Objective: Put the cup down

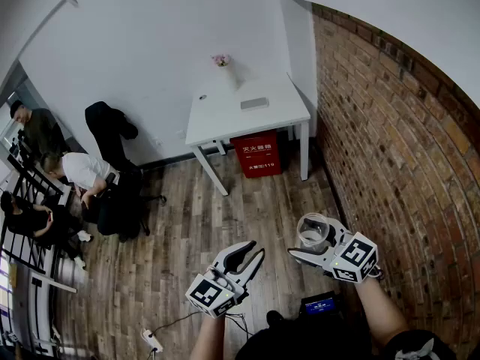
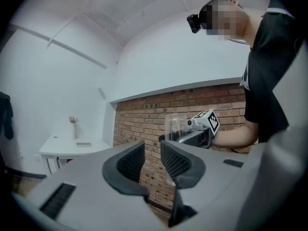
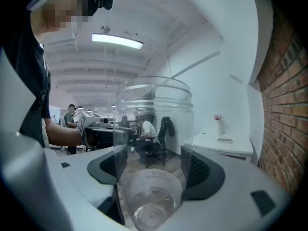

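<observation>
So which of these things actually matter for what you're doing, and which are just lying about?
Part of the job: clear cup, gripped in the right tool; white table, probably where it goes.

Just lying about: left tool, open and empty; flower vase; red box under the table; power strip on the floor; people at desks.
</observation>
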Available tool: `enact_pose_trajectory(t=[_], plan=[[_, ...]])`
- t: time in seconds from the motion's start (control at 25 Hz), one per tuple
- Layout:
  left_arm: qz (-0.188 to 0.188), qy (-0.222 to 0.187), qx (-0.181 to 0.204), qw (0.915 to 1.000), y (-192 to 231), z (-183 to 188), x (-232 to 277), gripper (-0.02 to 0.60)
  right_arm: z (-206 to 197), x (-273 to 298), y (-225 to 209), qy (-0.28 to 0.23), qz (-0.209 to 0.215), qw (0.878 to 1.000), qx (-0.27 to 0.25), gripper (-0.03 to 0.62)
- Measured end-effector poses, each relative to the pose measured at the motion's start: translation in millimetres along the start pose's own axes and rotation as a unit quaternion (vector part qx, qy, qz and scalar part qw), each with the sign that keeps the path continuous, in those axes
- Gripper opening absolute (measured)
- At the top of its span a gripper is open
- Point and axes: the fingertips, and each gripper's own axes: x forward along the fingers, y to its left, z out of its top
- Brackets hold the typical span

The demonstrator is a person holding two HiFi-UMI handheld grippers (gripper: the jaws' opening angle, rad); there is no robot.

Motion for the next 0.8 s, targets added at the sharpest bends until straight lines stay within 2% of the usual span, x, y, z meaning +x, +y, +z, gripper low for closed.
enact_pose_trajectory(t=[0.2, 0.68, 0.8], plan=[[0.0, -0.019, -0.001, 0.9998, 0.3, 9.2, 4.0, 0.094, -0.6, 0.5, -2.5, 0.003, -0.001, 1.0, -0.003, 0.362], [-0.006, -0.015, -0.004, 0.9999, 4.2, 6.6, 22.4, 0.094, -0.5, 3.5, -15.0, 0.004, -0.001, 1.0, 0.001, 0.362], [-0.009, -0.012, -0.014, 0.9998, 3.4, 2.8, 26.8, 0.094, -2.5, 1.3, -18.4, 0.005, 0.0, 1.0, 0.004, 0.362]])
